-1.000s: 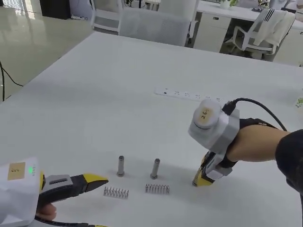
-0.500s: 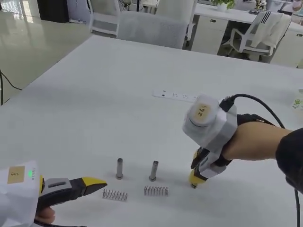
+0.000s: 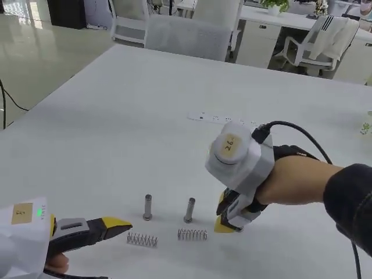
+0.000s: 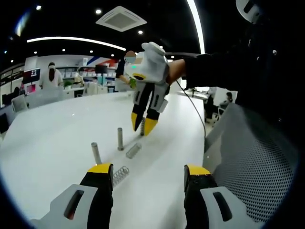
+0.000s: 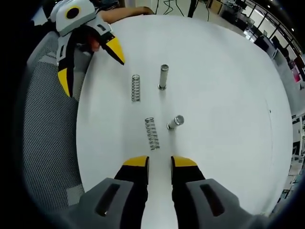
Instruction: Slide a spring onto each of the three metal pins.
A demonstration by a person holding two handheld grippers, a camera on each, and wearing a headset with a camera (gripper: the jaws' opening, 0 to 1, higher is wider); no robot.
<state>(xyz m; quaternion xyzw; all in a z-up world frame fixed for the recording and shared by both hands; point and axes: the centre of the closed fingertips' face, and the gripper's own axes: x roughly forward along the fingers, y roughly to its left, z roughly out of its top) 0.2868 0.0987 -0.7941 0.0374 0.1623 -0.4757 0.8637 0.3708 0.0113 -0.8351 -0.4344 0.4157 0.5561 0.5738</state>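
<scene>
On the table (image 3: pixel 87 145), in the head view, we saw two pins (image 3: pixel 147 207) upright, two springs (image 3: pixel 192 234) lying just before them, and the right gripper (image 3: pixel 226 224) tip-down beside them. In the left gripper view, the left gripper (image 4: pixel 147 169) gaped wide, empty. In the right gripper view, the right gripper's jaws stood narrowly apart, empty.

White office chairs (image 3: pixel 186 32) stand behind the table (image 3: pixel 116 116) on glossy floor (image 3: pixel 46 43).
</scene>
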